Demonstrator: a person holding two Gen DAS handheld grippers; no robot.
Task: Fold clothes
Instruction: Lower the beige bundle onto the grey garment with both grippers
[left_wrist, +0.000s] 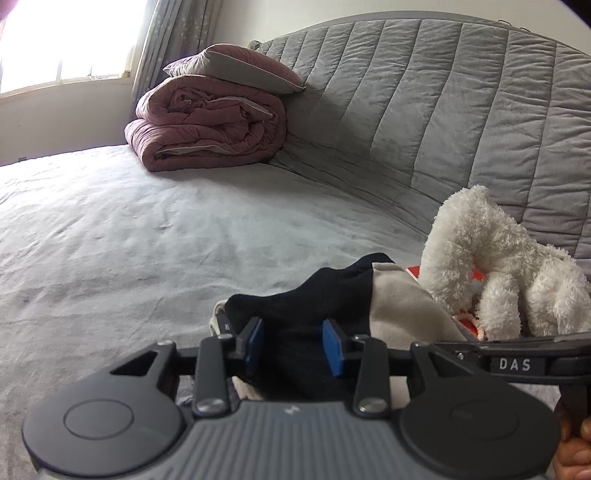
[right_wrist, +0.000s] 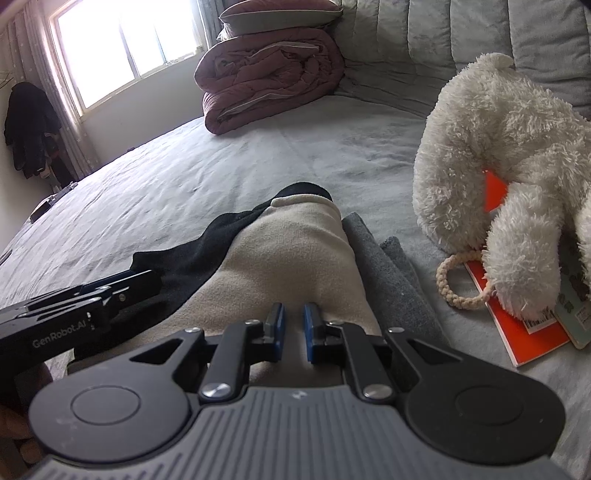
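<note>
Left wrist view: left gripper (left_wrist: 293, 345), jaws set wide apart over the black garment (left_wrist: 295, 295), pads not closed on it.
Black garment: lies on the bed (left_wrist: 147, 229), partly under the beige garment (right_wrist: 295, 258).
Right wrist view: right gripper (right_wrist: 293, 332), jaws nearly together, resting on the beige garment; whether cloth is pinched cannot be told.
Grey cloth (right_wrist: 384, 266): just beside the beige garment.
Plush toy (right_wrist: 498, 166): near the bed's right edge, on an orange book (right_wrist: 524, 328).
</note>
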